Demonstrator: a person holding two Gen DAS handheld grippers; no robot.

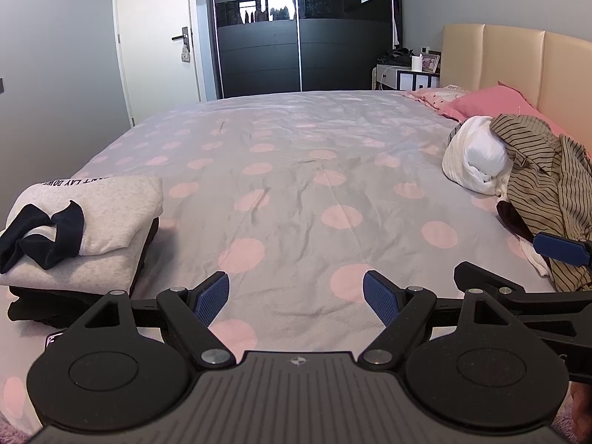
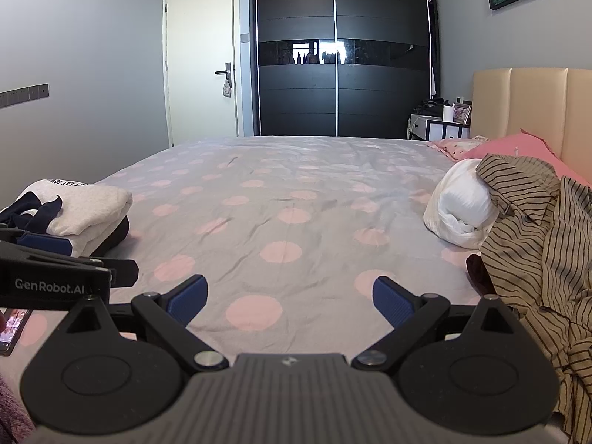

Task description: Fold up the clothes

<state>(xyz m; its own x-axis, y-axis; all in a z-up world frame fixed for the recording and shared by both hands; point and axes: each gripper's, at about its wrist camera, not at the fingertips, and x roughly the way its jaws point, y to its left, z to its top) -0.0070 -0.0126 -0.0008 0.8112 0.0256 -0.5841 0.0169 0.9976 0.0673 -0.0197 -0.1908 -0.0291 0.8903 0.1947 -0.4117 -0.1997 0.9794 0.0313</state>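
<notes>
Bedding of grey cotton with pink dots covers the bed (image 1: 296,170), and both tools hang low over its near edge. Left hand-held gripper (image 1: 296,298) has its blue pads spread wide, holding nothing; right hand-held gripper (image 2: 288,301) is spread likewise and empty. At the bed's left edge sits a folded stack of grey sweatshirts (image 1: 92,218) on dark garments. Toward the bed's headboard side lies an unfolded olive striped shirt (image 2: 536,244), touching a crumpled white garment (image 2: 462,207).
</notes>
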